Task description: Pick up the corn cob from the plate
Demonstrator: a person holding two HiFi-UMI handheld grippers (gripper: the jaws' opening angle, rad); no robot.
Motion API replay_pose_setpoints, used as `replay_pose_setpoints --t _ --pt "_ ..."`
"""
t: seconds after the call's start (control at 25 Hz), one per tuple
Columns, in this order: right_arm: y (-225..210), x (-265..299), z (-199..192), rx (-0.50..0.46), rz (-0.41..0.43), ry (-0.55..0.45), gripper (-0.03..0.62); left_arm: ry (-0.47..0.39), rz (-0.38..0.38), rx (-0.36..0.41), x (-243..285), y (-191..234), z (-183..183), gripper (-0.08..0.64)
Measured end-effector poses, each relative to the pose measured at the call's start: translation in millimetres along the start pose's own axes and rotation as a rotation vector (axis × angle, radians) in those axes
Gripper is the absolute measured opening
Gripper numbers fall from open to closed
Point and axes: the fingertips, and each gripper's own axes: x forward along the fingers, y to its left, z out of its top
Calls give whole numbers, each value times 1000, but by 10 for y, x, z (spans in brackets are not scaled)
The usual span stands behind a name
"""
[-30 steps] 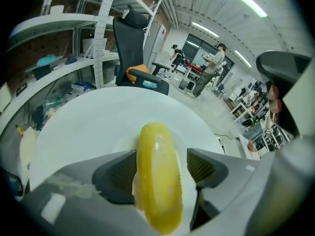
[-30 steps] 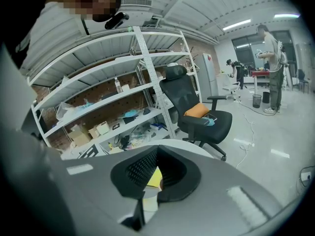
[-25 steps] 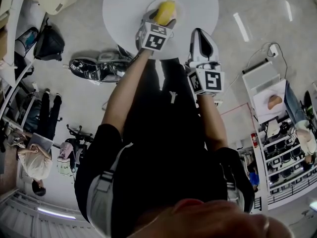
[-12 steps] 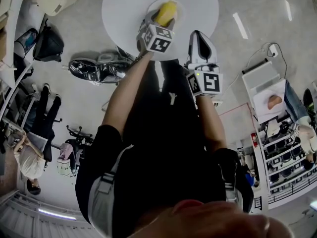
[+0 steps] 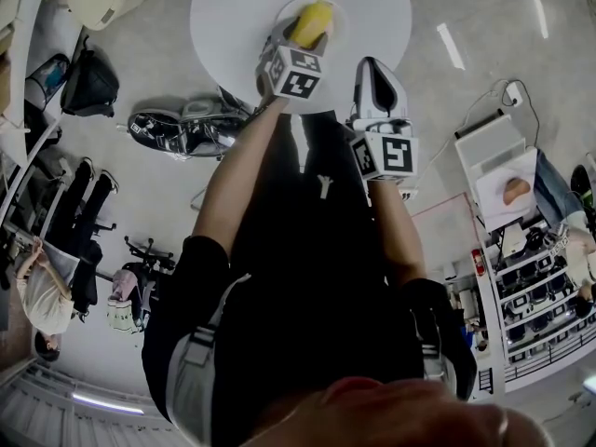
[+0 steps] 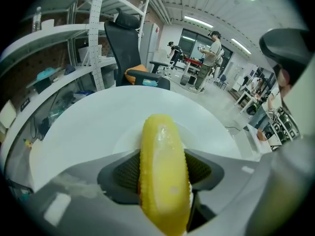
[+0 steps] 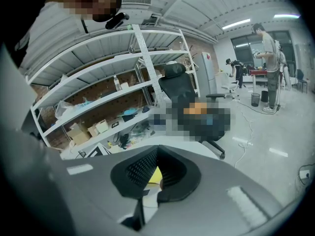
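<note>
Head cam: high up, faces steeply down on the round table point(image 5: 233, 17), far off. Left gripper view: low, v. close over table's near edge, looks across it to the room; corn point(image 6: 162, 171) fills centre. Right gripper view: by near edge, flatter tilt, faces shelves point(image 7: 98, 82). All 3 share the table; head + left share corn on plate point(image 5: 337, 26).

Corn cob point(image 6: 163, 176) looked like glossy, waxy plastic with bumped kernel rows; plate point(image 6: 120, 140) was smooth, faintly glossy; table point(image 6: 83, 119) was smooth, matt.
</note>
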Motion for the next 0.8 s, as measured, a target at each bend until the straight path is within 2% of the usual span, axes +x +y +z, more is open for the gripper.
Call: replay_pose_setpoints --t 0.28,0.56,0.8 --pt "23 -18 58 20 15 -52 8 -34 6 -36 -58 24 16 267" --pt "48 -35 -46 -2 -6 1 8 -65 17 -62 -153 146 -12 267" --pt "114 -55 -42 -3 -1 -10 8 -109 27 -82 -279 215 41 265"
